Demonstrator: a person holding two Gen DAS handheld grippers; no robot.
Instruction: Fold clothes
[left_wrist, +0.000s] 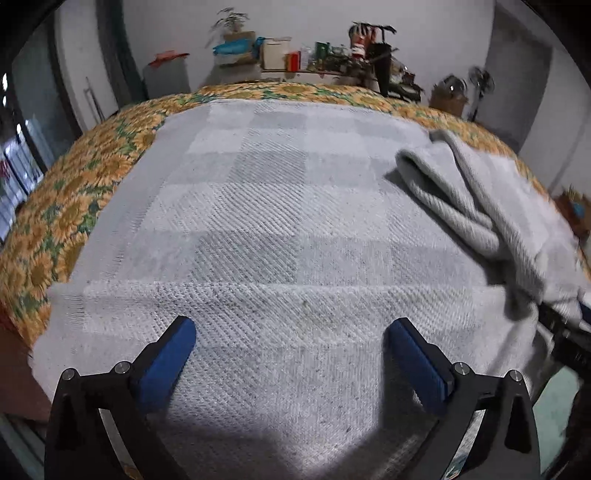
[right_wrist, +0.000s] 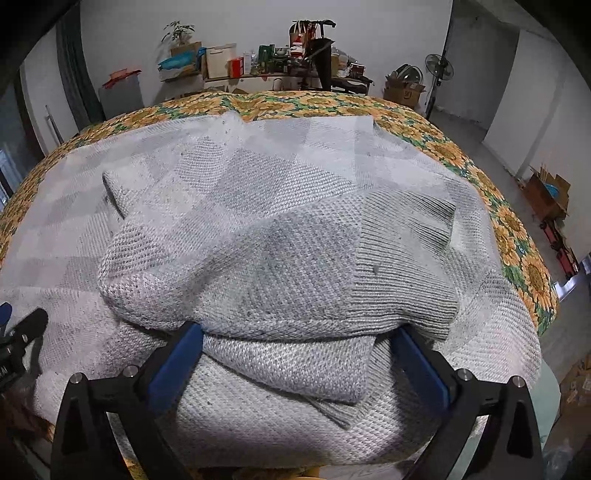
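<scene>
A grey-and-white checked knit sweater (left_wrist: 277, 206) lies spread flat on the bed, its near edge folded over in a low ridge. My left gripper (left_wrist: 291, 325) hovers open just over that near part, with nothing between its blue pads (left_wrist: 170, 358). A sleeve (left_wrist: 461, 192) is folded inward over the body on the right. In the right wrist view this bunched sleeve (right_wrist: 295, 251) lies in layers, and its near fold sits between the fingers of my right gripper (right_wrist: 299, 332), which stands wide open. The left gripper's black frame (right_wrist: 22, 332) shows at the left edge.
The bed carries a sunflower-print sheet (right_wrist: 517, 229) that shows around the sweater (right_wrist: 66, 221). Behind the bed stands a cluttered table (right_wrist: 277, 62) against the wall. A standing fan (right_wrist: 439, 66) and cardboard boxes (right_wrist: 546, 192) are on the floor to the right.
</scene>
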